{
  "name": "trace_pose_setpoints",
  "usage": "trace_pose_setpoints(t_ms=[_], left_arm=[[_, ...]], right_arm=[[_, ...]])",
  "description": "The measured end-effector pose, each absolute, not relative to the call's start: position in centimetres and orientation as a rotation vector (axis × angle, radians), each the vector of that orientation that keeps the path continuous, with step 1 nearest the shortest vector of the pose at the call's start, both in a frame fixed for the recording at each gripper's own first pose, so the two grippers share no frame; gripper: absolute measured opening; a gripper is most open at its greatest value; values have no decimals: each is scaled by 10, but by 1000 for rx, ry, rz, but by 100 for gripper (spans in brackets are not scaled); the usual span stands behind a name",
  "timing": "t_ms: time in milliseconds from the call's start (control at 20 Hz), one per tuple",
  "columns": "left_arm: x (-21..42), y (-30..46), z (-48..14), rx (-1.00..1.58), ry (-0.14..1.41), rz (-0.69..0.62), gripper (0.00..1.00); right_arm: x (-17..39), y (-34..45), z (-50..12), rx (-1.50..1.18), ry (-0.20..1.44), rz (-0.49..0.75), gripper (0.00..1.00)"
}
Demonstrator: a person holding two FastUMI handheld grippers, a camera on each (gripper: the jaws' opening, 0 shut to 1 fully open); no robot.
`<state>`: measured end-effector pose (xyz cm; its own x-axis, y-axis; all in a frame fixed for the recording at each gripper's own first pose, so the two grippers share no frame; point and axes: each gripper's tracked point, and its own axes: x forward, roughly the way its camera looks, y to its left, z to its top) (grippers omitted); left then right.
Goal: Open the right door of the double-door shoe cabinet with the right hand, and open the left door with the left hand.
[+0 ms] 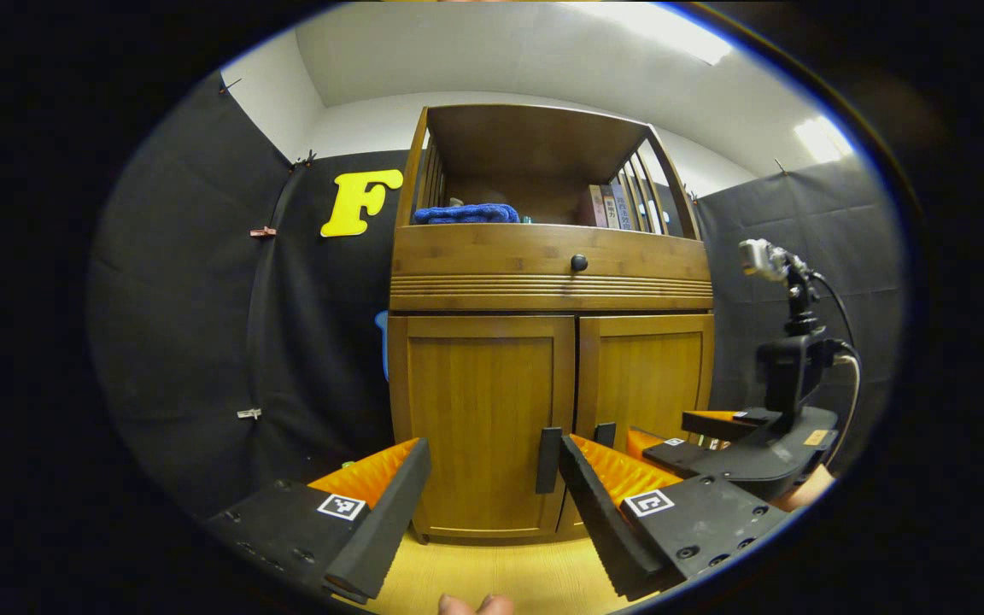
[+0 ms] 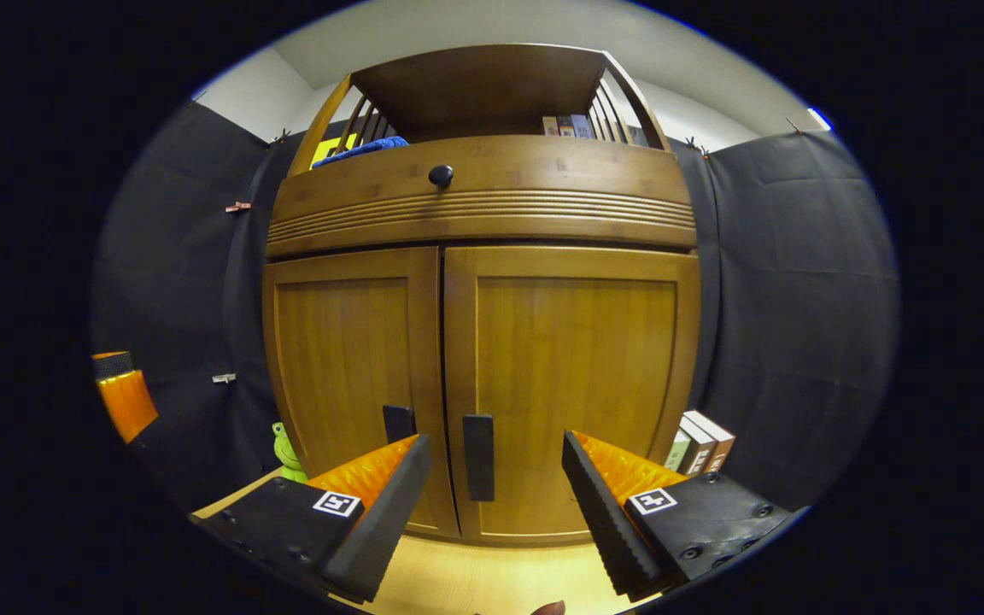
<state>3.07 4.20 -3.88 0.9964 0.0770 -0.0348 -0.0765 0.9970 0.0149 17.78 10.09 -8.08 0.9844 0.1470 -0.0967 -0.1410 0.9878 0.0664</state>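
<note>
black cloth walls surround a wooden shoe cabinet (image 2: 479, 342), both doors closed. the right tool (image 2: 492, 487), fingers apart, faces the right door's upright handle (image 2: 478, 457) straight ahead. the left tool (image 1: 492, 487), also apart, has the left handle (image 1: 548, 459) just right of centre.

Bright, even booth light from overhead; both fisheye views sharp at the centre.

Above the shoe cabinet (image 1: 550, 342) in the left gripper view, two ceiling lamps (image 1: 817, 137) blow out to white glare. The cabinet's wood shines warm, with a soft sheen on its doors and shadow inside its open top shelf. Straight cabinet edges bow outward in the right gripper view (image 2: 482, 342), and detail softens slightly toward the rim beyond the cabinet.
</note>
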Motion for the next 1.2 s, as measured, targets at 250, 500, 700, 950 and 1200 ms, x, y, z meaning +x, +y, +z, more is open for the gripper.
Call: trace_pose_setpoints(t_ms=[250,500,700,950,1200], left_arm=[[44,39,-54,55,40,91,94],[47,27,-65,61,66,72,94],[48,29,-70,66,78,82,94],[47,34,-70,66,82,99,94],[47,38,-68,67,84,114,94]], right_arm=[[228,102,-133,123,208,112,98],[248,115,-149,149,239,139,80],[241,121,-155,182,248,161,80],[235,142,-151,188,243,208,80],[258,143,-165,141,274,154,80]])
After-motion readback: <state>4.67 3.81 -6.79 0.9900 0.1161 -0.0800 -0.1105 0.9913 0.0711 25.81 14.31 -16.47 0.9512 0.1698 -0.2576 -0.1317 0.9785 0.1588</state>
